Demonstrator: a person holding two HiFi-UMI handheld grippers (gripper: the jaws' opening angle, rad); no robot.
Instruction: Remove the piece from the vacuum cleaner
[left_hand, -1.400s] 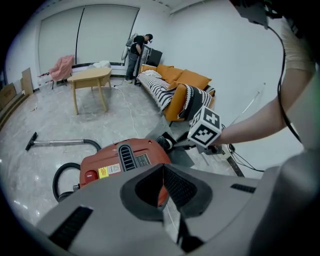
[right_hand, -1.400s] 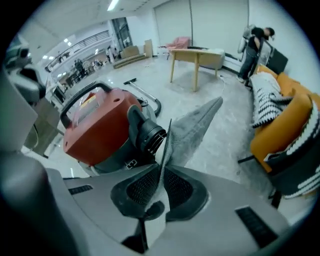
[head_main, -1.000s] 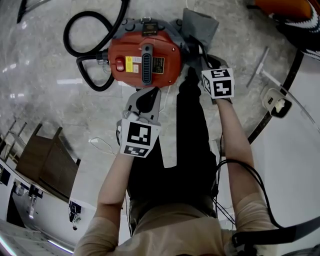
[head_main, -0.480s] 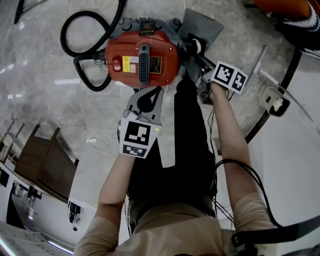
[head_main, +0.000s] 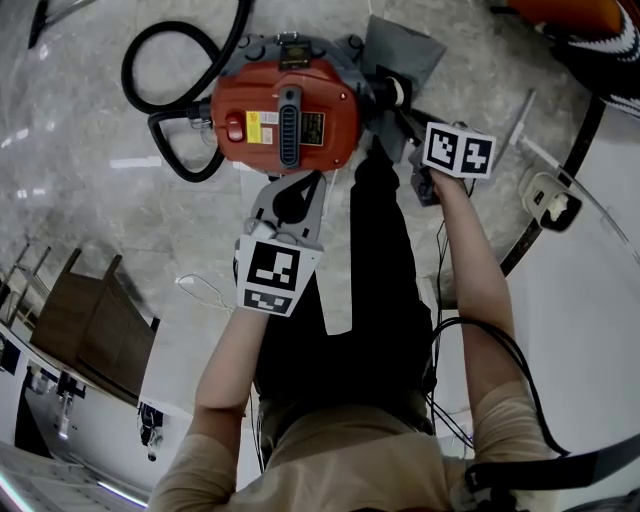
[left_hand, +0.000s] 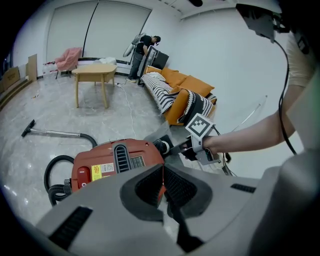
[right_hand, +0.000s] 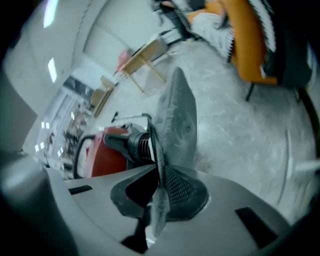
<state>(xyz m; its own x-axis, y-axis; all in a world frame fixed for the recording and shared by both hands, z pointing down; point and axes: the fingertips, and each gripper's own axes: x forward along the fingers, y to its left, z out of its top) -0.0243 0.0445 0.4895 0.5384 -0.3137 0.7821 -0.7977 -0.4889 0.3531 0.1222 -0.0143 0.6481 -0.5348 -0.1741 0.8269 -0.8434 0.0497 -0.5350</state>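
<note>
Right-hand roll at upper right.
Turns the right gripper so its marker cube sits tilted and farther right than a second ago; spreads the grey piece, pinched in its jaws, wider across the upper right; shifts the red vacuum cleaner slightly left.

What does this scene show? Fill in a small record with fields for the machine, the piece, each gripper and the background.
Machine: red vacuum cleaner on the marble floor, black hose looped beside it
Piece: grey flat piece at the black ribbed port
Right gripper: jaws shut on the grey flat piece's edge
Left gripper: jaws together, nothing between them, pointing at the vacuum cleaner's body
Background: wooden table, orange sofa
</note>
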